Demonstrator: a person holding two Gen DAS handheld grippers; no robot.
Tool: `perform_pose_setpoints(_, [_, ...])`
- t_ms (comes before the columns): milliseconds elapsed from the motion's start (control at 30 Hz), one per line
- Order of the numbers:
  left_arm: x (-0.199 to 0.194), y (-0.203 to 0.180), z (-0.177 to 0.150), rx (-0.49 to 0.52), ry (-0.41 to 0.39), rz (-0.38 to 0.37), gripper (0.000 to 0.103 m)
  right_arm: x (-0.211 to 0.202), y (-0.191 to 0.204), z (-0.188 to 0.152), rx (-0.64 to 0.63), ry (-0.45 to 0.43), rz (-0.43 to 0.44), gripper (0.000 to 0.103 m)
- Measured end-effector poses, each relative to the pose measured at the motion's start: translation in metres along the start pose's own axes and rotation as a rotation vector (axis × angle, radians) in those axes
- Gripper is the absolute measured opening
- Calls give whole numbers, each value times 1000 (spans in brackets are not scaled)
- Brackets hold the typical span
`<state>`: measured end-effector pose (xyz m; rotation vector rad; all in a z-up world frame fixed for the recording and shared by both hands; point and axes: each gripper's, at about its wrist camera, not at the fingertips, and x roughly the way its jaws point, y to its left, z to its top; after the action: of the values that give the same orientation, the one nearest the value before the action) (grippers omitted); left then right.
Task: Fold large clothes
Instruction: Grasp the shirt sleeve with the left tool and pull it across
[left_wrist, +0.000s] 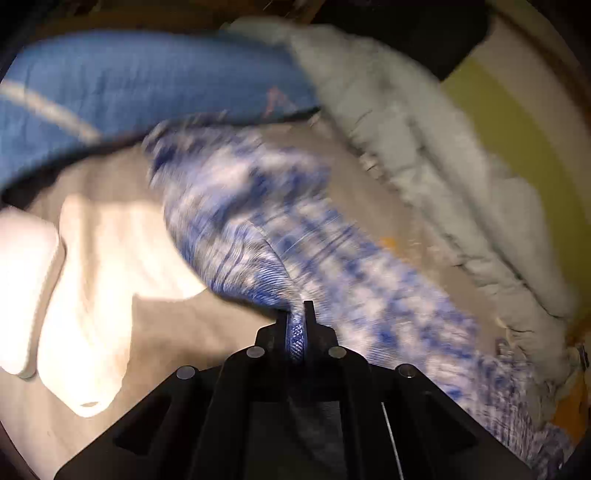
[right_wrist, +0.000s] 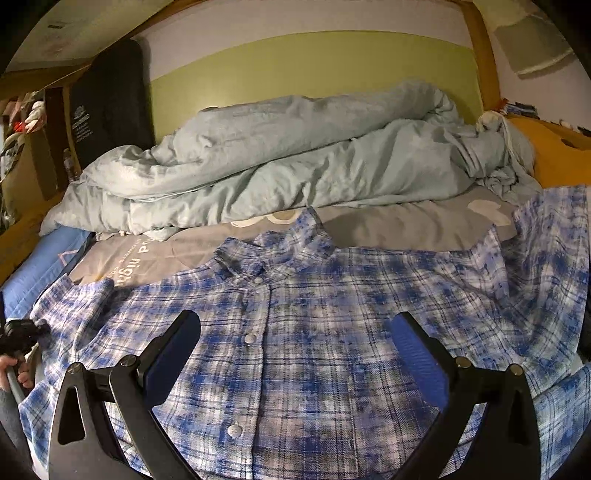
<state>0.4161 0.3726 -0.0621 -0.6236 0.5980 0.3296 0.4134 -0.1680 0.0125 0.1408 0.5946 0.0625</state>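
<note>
Shirt (right_wrist: 295, 350): blue/white plaid, button front, lies face up on bed, collar toward the far side, front closed w/ buttons visible down the placket. One sleeve spreads out to the right of the view, over the sheet (right_wrist: 406, 225). Sheet is grey w/ white print. The other sleeve runs to the left edge, where the left claw (right_wrist: 22, 332) shows in part, w/ fingers of a person's hand (right_wrist: 16, 369) on its handle.

Left claw (left_wrist: 297, 317), own camera: jaws closed tight on a bunched fold of the plaid fabric; cloth pinched between the two tips and pulled into radiating creases. Sleeve (left_wrist: 258, 206) stretches away from the grip across the sheet (left_wrist: 166, 332). View is motion-blurred; fine detail unclear. A bright light patch lies on the sheet left of the claw.

Right claw (right_wrist: 295, 350): jaws wide apart, nothing between them; hangs over the shirt's chest, near the placket. Contact w/ fabric cannot be told.

Surroundings: crumpled pale blue duvet (right_wrist: 277, 158) piled along the far side of the bed, against a green wall panel (right_wrist: 295, 66). Blue pillow (left_wrist: 129, 85) beyond the sleeve in left view; same item at left edge in right view. Wooden bed frame (right_wrist: 480, 55) around the bed.
</note>
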Motion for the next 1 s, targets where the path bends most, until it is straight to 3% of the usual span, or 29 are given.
perform_pose_setpoints(100, [-47,-47,-4,157,-144,-126,5,1,-6,1,29,6,-19,103])
perform_pose_setpoints(167, [-70,-78,-13,229,-190,-245,5,0,-11,2,46,5,-26,103])
perform_pose_setpoints(200, [-81,-101,-24,293,-186,-342,5,-1,-12,3,54,3,-26,103])
perform_pose_setpoints(267, [-90,-141,-48,413,-131,-428,5,1,-15,1,89,8,-22,103])
perform_pose_setpoints(333, [-89,-179,-78,496,-44,-455,5,7,-16,0,99,50,1,103])
perform_pose_setpoints(433, [-63,-206,-113,502,144,-481,5,7,-20,1,112,54,-1,103])
perform_pose_setpoints(500, [-47,-214,-137,597,175,-410,6,7,-22,1,122,62,-5,103])
perform_pose_setpoints(600, [-40,-222,-160,782,176,-345,14,8,-23,1,133,78,7,103])
perform_pose_setpoints(633, [-44,-221,-161,786,155,-323,17,9,-22,1,130,82,4,102])
perform_pose_setpoints(700, [-59,-217,-153,748,114,-348,36,10,-20,1,117,87,-6,103])
perform_pose_setpoints(733, [-69,-213,-146,718,79,-366,62,10,-19,0,109,87,-12,103])
perform_pose_setpoints(767, [-82,-206,-138,687,21,-371,82,9,-18,0,106,84,-17,103])
perform_pose_setpoints(867, [-102,-191,-112,619,-80,-344,85,7,-18,1,101,77,-20,103])
perform_pose_setpoints(933, [-102,-169,-88,521,-90,-308,85,7,-18,1,101,74,-24,103])
perform_pose_setpoints(1000, [-89,-147,-69,430,-84,-218,85,7,-18,1,98,74,-30,103])
